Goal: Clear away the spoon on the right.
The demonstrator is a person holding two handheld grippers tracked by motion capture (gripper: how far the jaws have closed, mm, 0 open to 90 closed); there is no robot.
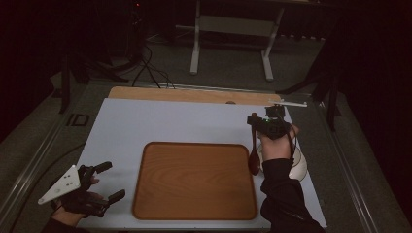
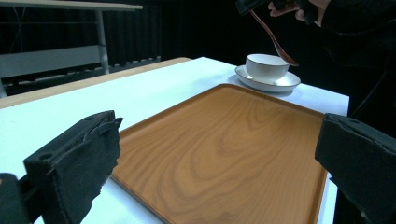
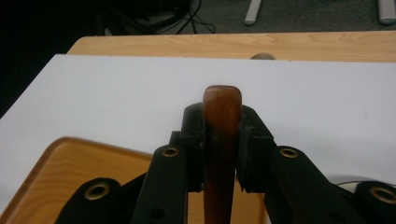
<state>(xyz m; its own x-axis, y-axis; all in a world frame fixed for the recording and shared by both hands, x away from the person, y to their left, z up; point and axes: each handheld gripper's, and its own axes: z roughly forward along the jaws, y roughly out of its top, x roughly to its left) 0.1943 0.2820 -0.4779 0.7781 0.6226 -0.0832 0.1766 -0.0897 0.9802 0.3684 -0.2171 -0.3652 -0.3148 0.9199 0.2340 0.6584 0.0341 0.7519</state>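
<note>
Above the right side of the bench (image 1: 145, 121), the right gripper (image 1: 255, 121) was clenched on the handle of a brown wooden spoon (image 1: 254, 154), and the spoon hung down from it with its round end low, just beside the white cup (image 2: 267, 66) on its saucer (image 2: 268, 83). The jaws pinched the handle near its top, as the right gripper view showed (image 3: 222, 135), so most of the spoon dangled below. It could swing and knock the cup, or slip out if the hand moved fast. It might also bump the edge of the wooden tray (image 1: 194, 180) close by. Over at the near left corner, the left gripper (image 1: 109, 182) was released, its jaws wide apart with nothing between them, well apart from the spoon.
</note>
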